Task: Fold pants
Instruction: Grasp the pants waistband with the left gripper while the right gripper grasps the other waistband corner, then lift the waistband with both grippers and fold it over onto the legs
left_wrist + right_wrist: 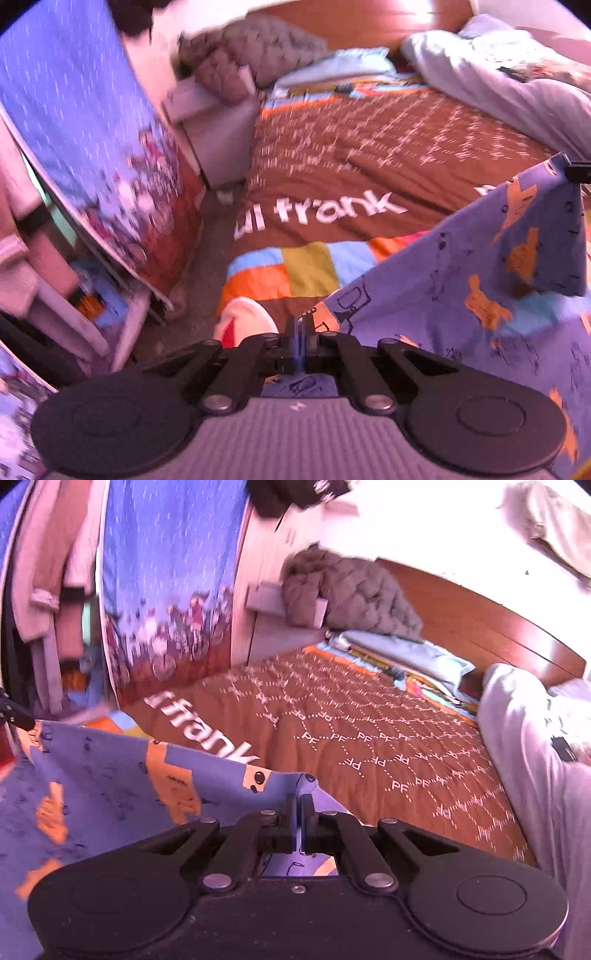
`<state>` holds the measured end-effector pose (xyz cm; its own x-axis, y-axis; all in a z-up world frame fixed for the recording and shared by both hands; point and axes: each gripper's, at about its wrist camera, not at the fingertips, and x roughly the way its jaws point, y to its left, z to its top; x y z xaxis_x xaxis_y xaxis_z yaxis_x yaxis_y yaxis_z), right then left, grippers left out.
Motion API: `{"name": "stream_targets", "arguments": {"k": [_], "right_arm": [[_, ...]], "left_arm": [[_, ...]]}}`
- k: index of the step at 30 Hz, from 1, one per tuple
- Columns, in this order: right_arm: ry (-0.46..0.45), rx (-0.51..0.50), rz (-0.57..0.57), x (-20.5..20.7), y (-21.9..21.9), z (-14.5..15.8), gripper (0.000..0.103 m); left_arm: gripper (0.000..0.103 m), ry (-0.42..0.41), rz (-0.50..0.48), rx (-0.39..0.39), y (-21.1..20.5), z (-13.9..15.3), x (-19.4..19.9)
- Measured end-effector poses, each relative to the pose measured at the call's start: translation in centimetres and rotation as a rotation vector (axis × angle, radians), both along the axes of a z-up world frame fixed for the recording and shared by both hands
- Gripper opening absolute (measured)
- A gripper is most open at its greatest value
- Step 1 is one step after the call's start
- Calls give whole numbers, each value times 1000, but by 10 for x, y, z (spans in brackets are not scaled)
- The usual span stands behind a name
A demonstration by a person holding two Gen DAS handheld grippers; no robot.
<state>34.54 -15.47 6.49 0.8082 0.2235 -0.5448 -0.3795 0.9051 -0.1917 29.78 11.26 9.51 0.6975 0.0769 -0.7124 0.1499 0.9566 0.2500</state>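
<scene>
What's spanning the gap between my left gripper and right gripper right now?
The blue printed pants. Each wrist view shows its own gripper, left gripper and right gripper, shut on an edge, with the cloth hanging between them above the brown bedspread.

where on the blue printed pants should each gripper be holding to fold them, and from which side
Grip the pants at the two ends of one straight edge, as now: the left gripper and right gripper are each shut on a corner, coming in from the near side of the bed. The edge stretches taut between them with the cloth hanging below, so the pants should lay down flat and fold cleanly.
</scene>
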Motion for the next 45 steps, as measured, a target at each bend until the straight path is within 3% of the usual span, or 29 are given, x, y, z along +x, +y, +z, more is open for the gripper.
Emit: {"name": "stream_targets", "arguments": {"k": [5, 9, 13, 17, 19, 27, 33, 39, 41, 45], "right_arm": [[-74, 61, -14, -105, -15, -5, 0], [-87, 51, -59, -171, -27, -32, 0], [-7, 53, -79, -211, -32, -67, 0], [88, 97, -115, -229, -32, -94, 0], [85, 92, -123, -234, -29, -99, 0], [56, 74, -153, -242, -24, -94, 0], [45, 114, -206, -262, -31, -92, 0], [71, 118, -232, -258, -35, -93, 0], [81, 108, -232, -256, -33, -94, 23], [95, 115, -196, -250, -25, -94, 33]], "left_arm": [[0, -168, -89, 97, -29, -3, -83], [0, -132, -80, 71, -47, -44, -124], [0, -105, -39, 61, -54, -84, -151], [0, -77, 58, -8, -44, -108, -163], [0, -97, 44, 5, -43, -106, -167], [0, -104, 35, -77, -32, -102, -176], [0, -85, -3, -89, -31, -105, -188], [0, -53, 24, -130, -23, -110, -183], [0, -53, 26, -135, -23, -109, -184], [0, -52, 24, -125, -24, -110, -184]]}}
